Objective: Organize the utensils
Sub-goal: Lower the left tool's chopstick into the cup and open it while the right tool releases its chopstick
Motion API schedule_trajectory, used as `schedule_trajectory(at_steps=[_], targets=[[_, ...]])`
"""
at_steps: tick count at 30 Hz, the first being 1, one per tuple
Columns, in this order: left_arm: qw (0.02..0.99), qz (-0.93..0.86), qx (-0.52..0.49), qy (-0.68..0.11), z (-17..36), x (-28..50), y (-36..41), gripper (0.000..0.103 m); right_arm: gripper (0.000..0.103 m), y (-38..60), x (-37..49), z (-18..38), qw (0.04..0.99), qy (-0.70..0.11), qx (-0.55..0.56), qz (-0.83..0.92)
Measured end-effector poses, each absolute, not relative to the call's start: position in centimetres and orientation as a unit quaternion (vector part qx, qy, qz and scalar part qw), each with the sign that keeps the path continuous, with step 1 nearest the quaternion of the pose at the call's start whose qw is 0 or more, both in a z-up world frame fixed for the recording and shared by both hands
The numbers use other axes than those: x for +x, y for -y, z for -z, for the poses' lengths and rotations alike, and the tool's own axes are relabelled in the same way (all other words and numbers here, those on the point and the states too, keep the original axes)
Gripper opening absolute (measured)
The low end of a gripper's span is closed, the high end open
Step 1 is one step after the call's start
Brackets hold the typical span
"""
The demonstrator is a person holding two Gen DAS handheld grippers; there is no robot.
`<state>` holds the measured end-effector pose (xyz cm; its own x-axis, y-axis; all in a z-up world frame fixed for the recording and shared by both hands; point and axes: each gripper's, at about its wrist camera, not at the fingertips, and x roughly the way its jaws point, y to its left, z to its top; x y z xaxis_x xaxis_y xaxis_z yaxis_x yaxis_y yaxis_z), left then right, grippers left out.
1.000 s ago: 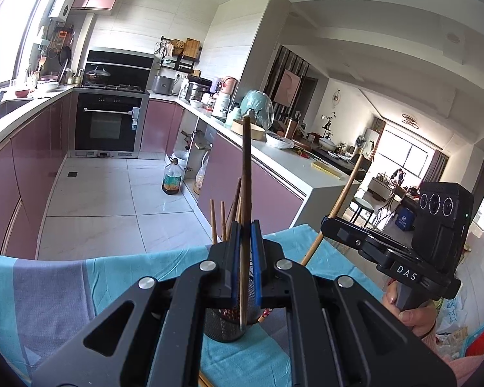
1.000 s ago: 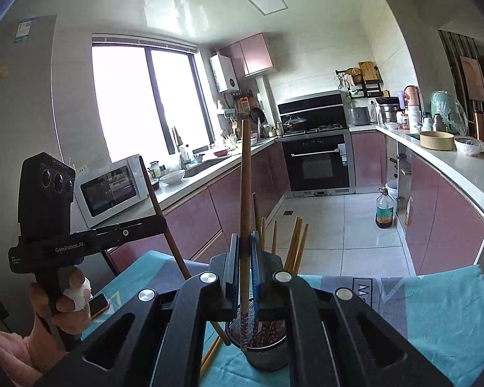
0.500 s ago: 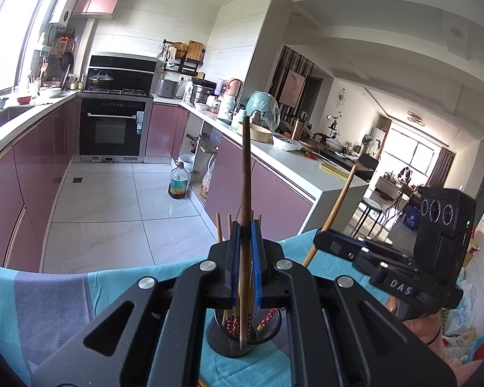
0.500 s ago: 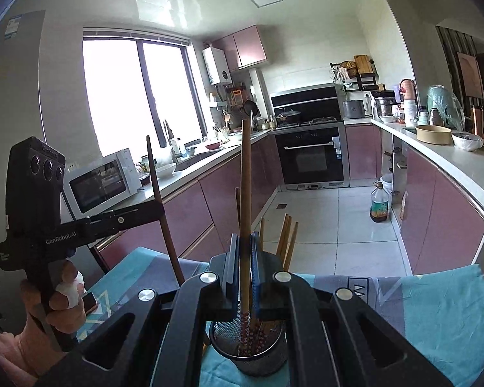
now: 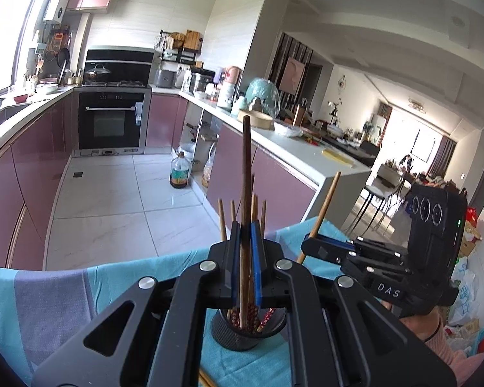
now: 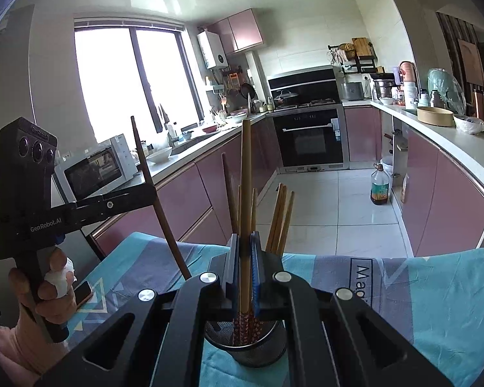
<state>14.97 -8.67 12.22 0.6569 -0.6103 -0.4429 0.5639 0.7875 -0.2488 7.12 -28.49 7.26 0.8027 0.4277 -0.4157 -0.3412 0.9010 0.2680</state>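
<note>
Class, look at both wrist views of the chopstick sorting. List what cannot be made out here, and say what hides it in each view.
- Left view: the tip of the dark chopstick in the holder; the left gripper covers the rim.
- Right view: the tip of the light chopstick; the right gripper hides the holder's near rim.
- Left view: a stick on the cloth, cut off by the bottom edge.
- Right view: cloth lettering, partly covered by the gripper.

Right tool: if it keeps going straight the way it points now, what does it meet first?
Most likely the mesh holder just ahead and below the right tool, whose chopstick tip looks already inside. Depth is uncertain.
</note>
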Motion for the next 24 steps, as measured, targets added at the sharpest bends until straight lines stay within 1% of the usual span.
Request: schedule_trajectory(at_steps=[10,17,18,19,20,22,24], targets=[[0.884,0.322,0.021,-0.337,-8.4,16.9,10.8,0.007,0.006,27.8,9.2,-5.0,0.930,-0.300,0.081,-0.198],[0.884,0.300,0.018,-0.358,-6.7,19.6,11.4,0.008,0.008,27.7,10.5,-3.8,0.926,-0.319,0.087,-0.181],[0.885,0.295,0.019,-0.359,-6.4,19.7,11.4,0.008,0.009,27.8,10.6,-3.7,0.926,-0.320,0.091,-0.179],[0.885,0.292,0.017,-0.362,-6.1,19.8,11.5,0.011,0.011,27.8,10.6,-3.6,0.926,-0.320,0.094,-0.179],[0.884,0.292,0.015,-0.364,-5.9,19.9,11.4,0.013,0.017,27.9,10.6,-3.5,0.926,-0.319,0.096,-0.177],[0.884,0.291,0.011,-0.365,-5.6,20.0,11.3,0.013,0.022,28.0,10.4,-3.5,0.927,-0.317,0.099,-0.175],[0.885,0.290,0.006,-0.364,-5.2,20.1,11.0,0.014,0.023,28.0,10.1,-3.6,0.928,-0.314,0.100,-0.175]])
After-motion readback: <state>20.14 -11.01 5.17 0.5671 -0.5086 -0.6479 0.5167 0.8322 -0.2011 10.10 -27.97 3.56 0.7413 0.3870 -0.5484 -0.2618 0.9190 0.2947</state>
